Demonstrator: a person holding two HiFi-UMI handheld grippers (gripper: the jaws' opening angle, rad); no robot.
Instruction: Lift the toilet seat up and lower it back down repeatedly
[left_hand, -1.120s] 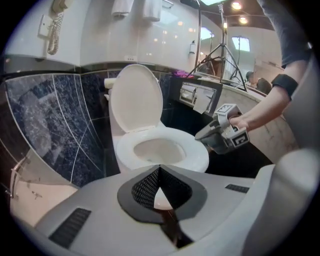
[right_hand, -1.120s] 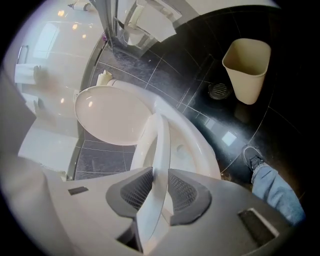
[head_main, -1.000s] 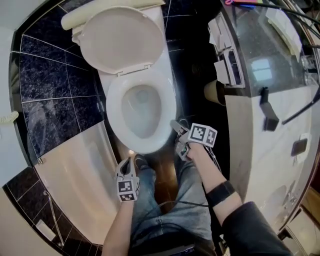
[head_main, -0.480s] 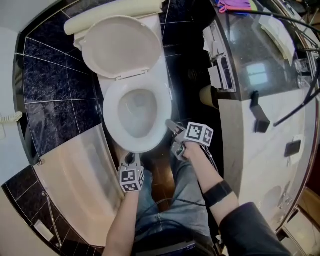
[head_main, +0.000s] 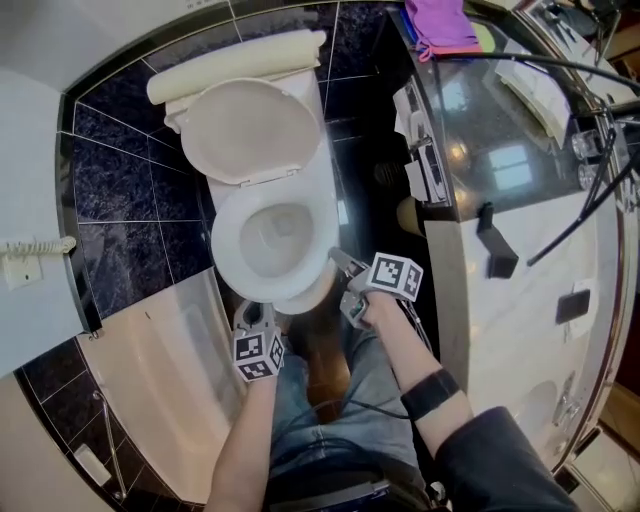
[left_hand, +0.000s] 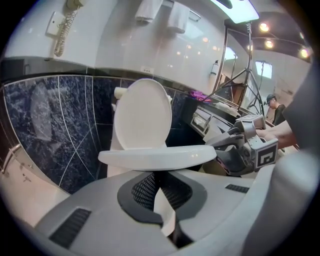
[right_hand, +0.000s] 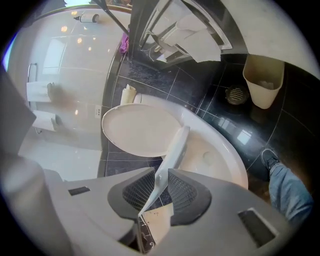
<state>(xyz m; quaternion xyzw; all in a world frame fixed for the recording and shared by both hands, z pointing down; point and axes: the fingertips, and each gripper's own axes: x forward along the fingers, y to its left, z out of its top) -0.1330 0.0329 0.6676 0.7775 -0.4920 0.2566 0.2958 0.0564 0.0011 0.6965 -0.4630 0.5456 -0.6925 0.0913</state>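
The white toilet seat (head_main: 232, 262) lies over the bowl (head_main: 318, 215), and the lid (head_main: 250, 130) stands up against the tank. My right gripper (head_main: 340, 272) is at the seat's right side. Its jaws have just been closing, and in the right gripper view (right_hand: 160, 192) the seat's edge (right_hand: 172, 155) runs up between the pads. My left gripper (head_main: 255, 318) is at the seat's front. In the left gripper view (left_hand: 160, 187) the seat (left_hand: 157, 158) crosses level in front, and a white edge sits between the pads.
A beige bin (head_main: 408, 215) stands on the dark floor between the toilet and the counter (head_main: 500, 130). A purple cloth (head_main: 440, 25) lies on the counter's far end. A bathtub (head_main: 170, 370) is on the left. The person's jeans leg (head_main: 360, 400) is just behind the grippers.
The left gripper has come up from beside the shoe to the seat's front edge. The right gripper has stayed at the seat's right side and risen a little.
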